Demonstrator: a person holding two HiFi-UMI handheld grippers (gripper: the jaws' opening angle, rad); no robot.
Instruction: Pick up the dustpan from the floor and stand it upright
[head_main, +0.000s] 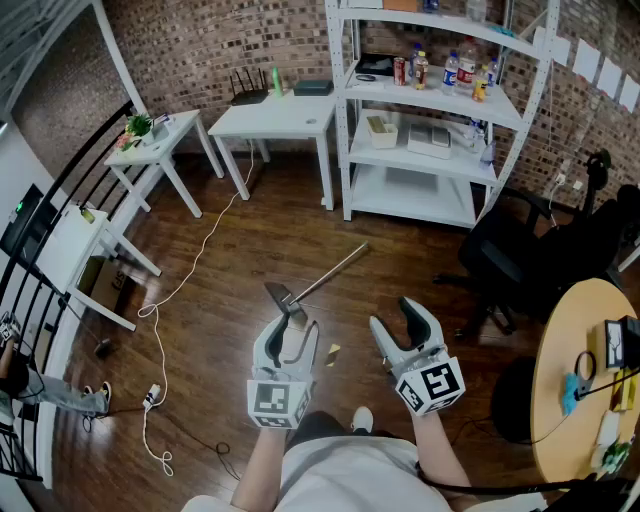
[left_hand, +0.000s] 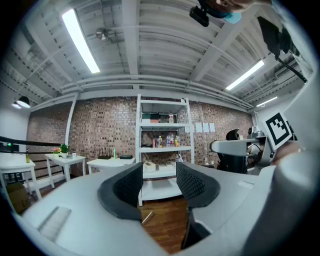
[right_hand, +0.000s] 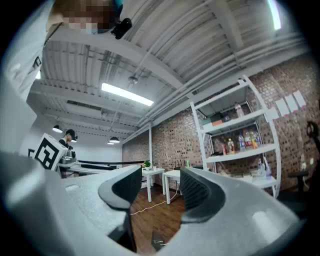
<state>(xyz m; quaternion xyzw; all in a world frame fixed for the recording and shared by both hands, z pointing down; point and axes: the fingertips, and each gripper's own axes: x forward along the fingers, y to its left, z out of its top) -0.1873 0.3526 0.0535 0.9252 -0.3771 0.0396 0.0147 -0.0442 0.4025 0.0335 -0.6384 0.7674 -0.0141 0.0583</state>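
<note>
The dustpan (head_main: 282, 296) lies on the wooden floor, its dark pan near me and its long metal handle (head_main: 335, 270) slanting away to the upper right. In the head view my left gripper (head_main: 295, 327) hovers level just on the near side of the pan, jaws apart and nothing between them. My right gripper (head_main: 402, 322) hangs level to the right of it, also open and empty. In the left gripper view a bit of the handle (left_hand: 146, 217) shows low between the left gripper's (left_hand: 158, 184) pads. The right gripper view shows the right gripper (right_hand: 156, 192) over bare floor.
A white shelf rack (head_main: 430, 110) with bottles stands ahead, with white tables (head_main: 280, 120) to its left. A white cable (head_main: 160, 330) snakes over the floor at left. A black office chair (head_main: 510, 260) and a round wooden table (head_main: 580, 370) stand at right.
</note>
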